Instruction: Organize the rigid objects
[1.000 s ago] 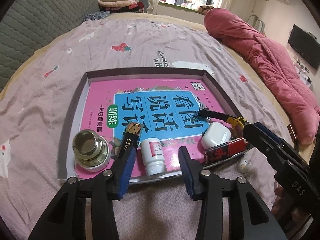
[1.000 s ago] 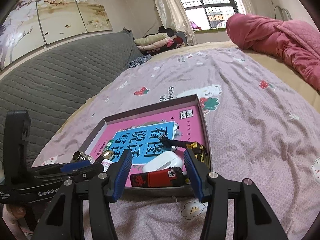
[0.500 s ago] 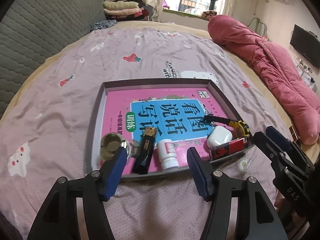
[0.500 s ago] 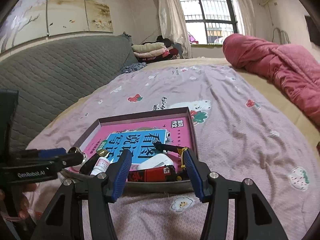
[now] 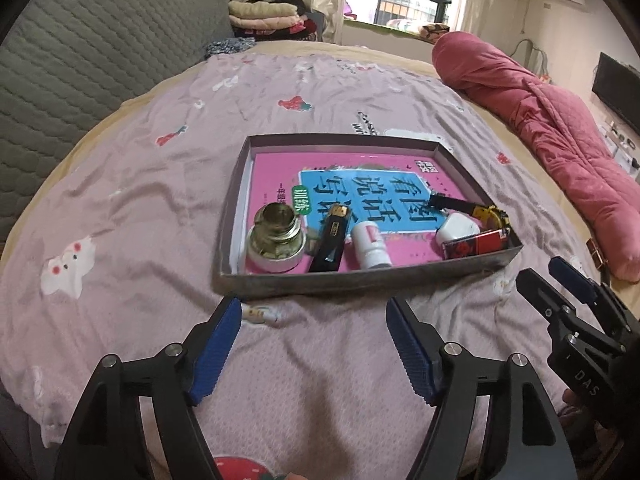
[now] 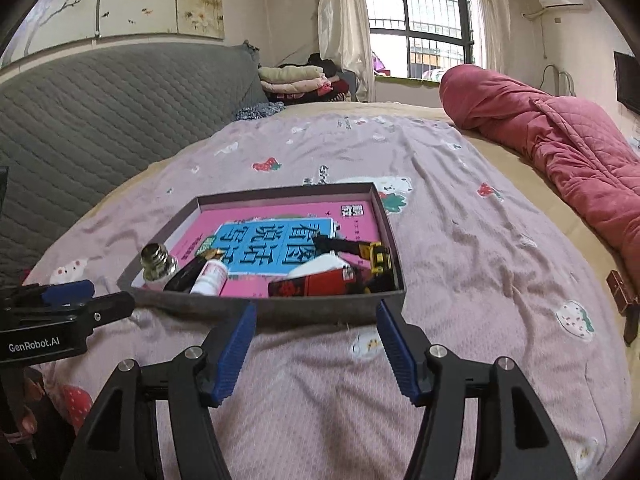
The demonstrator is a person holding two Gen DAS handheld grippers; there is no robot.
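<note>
Along the near wall of the shallow grey box [image 5: 360, 278] lie a glass jar [image 5: 276, 240], a black lighter [image 5: 332, 240], a white bottle [image 5: 370, 245], a red lighter [image 5: 476, 245] and a white earbud case [image 5: 456, 227], all on a pink book [image 5: 352, 184]. My left gripper [image 5: 314, 344] and right gripper [image 6: 316, 342] hang over the bedsheet [image 5: 120, 200] just short of the box, jaws opening wide with nothing between them.

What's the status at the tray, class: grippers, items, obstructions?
Left gripper and right gripper opening, both empty, short of the tray. Jar, lighters, bottle lie inside. Nothing in the way.
</note>
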